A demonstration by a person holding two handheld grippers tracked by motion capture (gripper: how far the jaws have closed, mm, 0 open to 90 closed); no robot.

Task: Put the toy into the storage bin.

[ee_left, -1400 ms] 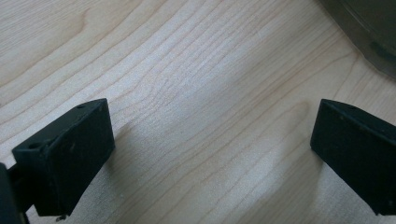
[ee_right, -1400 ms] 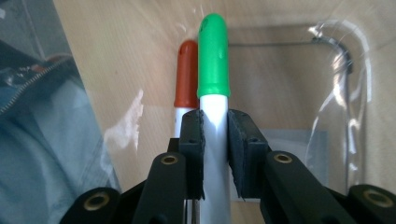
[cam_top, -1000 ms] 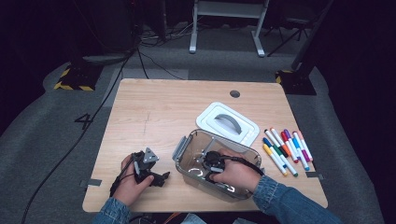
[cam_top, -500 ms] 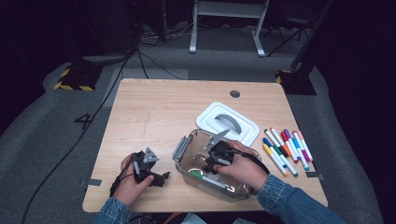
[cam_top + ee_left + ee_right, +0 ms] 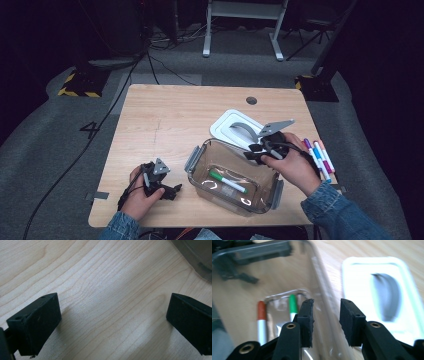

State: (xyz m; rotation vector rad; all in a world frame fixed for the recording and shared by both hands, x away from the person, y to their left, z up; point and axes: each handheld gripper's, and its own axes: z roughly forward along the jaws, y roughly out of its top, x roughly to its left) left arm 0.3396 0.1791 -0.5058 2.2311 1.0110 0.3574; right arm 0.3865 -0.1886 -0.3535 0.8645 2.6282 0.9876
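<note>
My right gripper [image 5: 256, 151], released and empty, hangs over the clear box [image 5: 197, 161] holding a green marker [image 5: 227, 181]; left gripper [image 5: 165, 189], parted, rests on the bench [image 5: 165, 120].

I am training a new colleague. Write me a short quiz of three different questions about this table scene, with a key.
1. True or false: the right tool grips a marker.
2. Which marker cap colours show inside the clear container? A) green and orange B) blue and black C) pink and purple
3. Fill in: the white lid lies on the ____, beside the container.

Key: 1. False; its jaws stand apart with nothing between them. 2. A, as seen in the right gripper view. 3. table.
</note>
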